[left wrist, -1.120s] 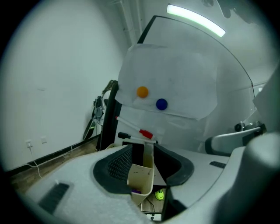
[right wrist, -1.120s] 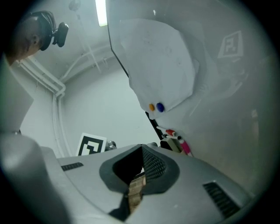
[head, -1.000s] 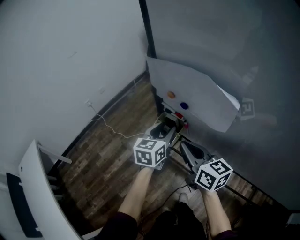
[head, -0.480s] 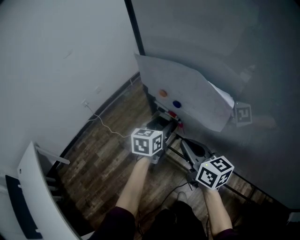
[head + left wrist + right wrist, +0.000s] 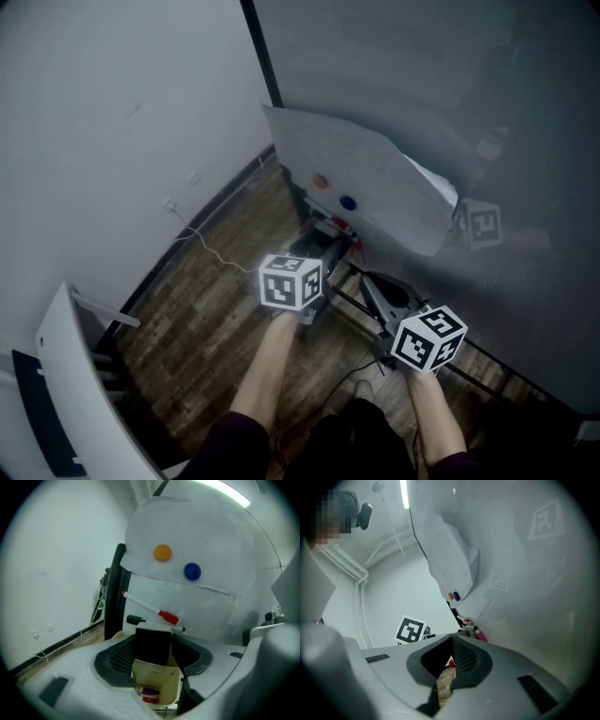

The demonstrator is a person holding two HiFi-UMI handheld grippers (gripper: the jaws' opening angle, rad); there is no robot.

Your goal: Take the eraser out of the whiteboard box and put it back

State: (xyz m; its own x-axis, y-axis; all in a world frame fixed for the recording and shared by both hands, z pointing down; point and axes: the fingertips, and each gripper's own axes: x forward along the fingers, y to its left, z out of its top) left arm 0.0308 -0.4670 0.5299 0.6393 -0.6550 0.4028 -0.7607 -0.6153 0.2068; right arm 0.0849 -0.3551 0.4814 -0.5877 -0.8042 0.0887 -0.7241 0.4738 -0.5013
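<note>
Black against cream, the eraser (image 5: 152, 645) stands on end in the box (image 5: 157, 682) under the whiteboard (image 5: 403, 75). Its white back faces the markers, and its lower part sits down inside the box walls. The left gripper (image 5: 154, 641) straddles it with its jaws spread to their widest. They have just been opening, one pad on each side of the eraser and neither pressing on it. I judge this to be either a release after putting it back or a wide stance for a fresh pinch; the eraser's upright seat in the box fits both.

The right gripper (image 5: 452, 639) hangs off to the side near the board. Its jaws seem pressed together at the tips and hold nothing, with a strip of wood floor showing behind them. That looks like an idle hand, since the job needs only one.

A red-capped marker (image 5: 149, 608) lies tilted on the tray behind the box. A sheet of paper (image 5: 201, 531) is pinned above by an orange magnet (image 5: 162, 552) and a blue magnet (image 5: 192, 571).

Much is hidden:
- The head view loses the box behind the left gripper's cube.
- The eraser's foot is out of sight.
- Small purple and red things at the box bottom are too cramped to name.
- The right gripper's own jaws cover most of the tray.
</note>
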